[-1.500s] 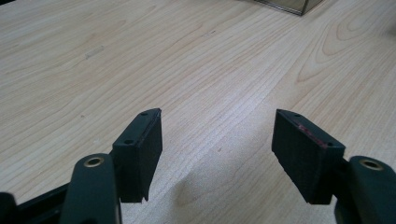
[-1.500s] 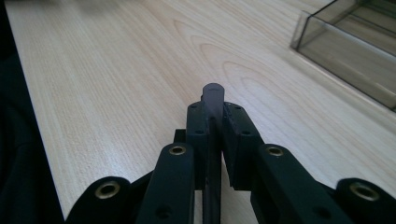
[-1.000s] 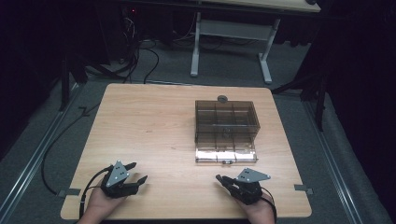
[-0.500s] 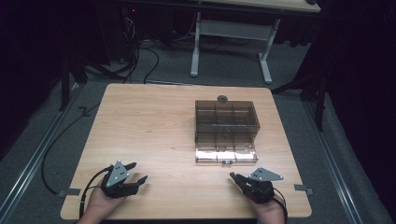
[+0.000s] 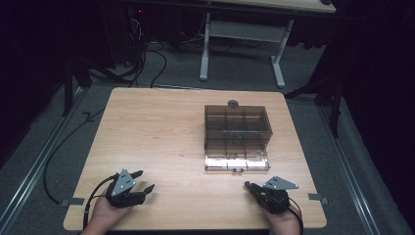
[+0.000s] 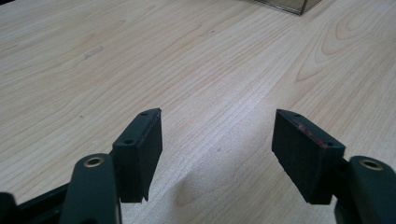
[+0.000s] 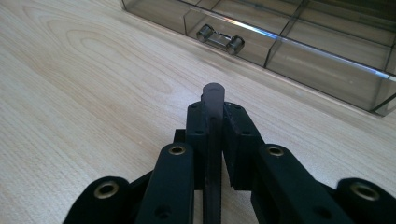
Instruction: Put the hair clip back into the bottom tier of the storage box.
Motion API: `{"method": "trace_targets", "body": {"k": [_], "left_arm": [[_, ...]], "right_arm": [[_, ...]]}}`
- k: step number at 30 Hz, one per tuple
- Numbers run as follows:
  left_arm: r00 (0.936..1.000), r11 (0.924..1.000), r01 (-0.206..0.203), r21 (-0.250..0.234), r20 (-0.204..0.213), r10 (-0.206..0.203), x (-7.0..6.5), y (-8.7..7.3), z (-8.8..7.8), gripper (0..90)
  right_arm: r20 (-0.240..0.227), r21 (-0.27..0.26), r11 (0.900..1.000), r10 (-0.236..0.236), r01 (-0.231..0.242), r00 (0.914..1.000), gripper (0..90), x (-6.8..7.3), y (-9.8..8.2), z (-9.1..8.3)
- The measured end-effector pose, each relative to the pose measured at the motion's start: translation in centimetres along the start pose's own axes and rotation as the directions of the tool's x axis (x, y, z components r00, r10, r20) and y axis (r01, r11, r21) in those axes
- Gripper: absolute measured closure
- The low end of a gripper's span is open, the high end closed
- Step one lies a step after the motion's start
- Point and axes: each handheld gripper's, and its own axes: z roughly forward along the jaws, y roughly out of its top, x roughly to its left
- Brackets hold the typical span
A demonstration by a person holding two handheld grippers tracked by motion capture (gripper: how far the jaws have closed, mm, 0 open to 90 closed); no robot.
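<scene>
My right gripper (image 5: 250,186) (image 7: 213,111) sits at the near right of the table (image 5: 156,132), low over the wood, with my hand behind it at the table's front edge

Its jaws are together, clamped on a thin dark strip (image 7: 213,93). The strip stands on edge between the pads and its rounded end pokes out just past the tips. I can't tell what the strip is

The tips point forward and a bit left toward the box (image 5: 237,125). They are near it but not touching

The box is smoky clear plastic with compartments and sits on the right half of the table, past the middle. Its drawer (image 5: 236,159) (image 7: 299,42) is pulled out toward me, with dividers inside. The compartments I can see look empty

The drawer's handle (image 7: 220,39) is a small clear bar on the front wall. In the right gripper view it is straight ahead of the strip's end, with bare wood between them

A small round grey disc (image 5: 233,103) lies just behind the box's far edge

My left gripper (image 5: 145,180) (image 6: 217,140) is at the near left of the table, well apart from the box. Its jaws stand wide apart with nothing between them, and there is bare wood under the pads (image 6: 142,154). The tips point forward and right. A corner of the box (image 6: 289,4) shows at the top of the left gripper view

Cables trail from both grippers off the front edge
</scene>
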Motion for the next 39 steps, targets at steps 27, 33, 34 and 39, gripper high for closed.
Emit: {"method": "trace_targets", "body": {"k": [27,33,34,39], "left_arm": [[0.9999,0.9999,0.007,-0.01,0.009,-0.007,0.1,0.0,0.0,33.9],[0.9998,0.9999,-0.001,-0.015,0.02,0.001,0.1,0.0,-0.1,33.9],[0.9998,0.9999,-0.001,-0.015,0.021,0.001,0.1,0.0,-0.1,33.9],[0.9997,0.9998,0.002,-0.018,0.024,-0.002,0.1,-0.1,-0.1,34.0]], "right_arm": [[0.041,-0.041,0.999,0.023,-0.022,0.9989,75.3,0.0,0.4,-0.2],[0.085,-0.015,0.998,0.058,-0.056,0.9947,74.9,-0.4,0.8,-0.5],[0.089,-0.007,0.998,0.057,-0.057,0.9944,75.0,-0.5,0.9,-0.5],[0.109,0.023,0.996,0.082,-0.084,0.9907,75.2,-0.6,1.1,-0.6]]}}
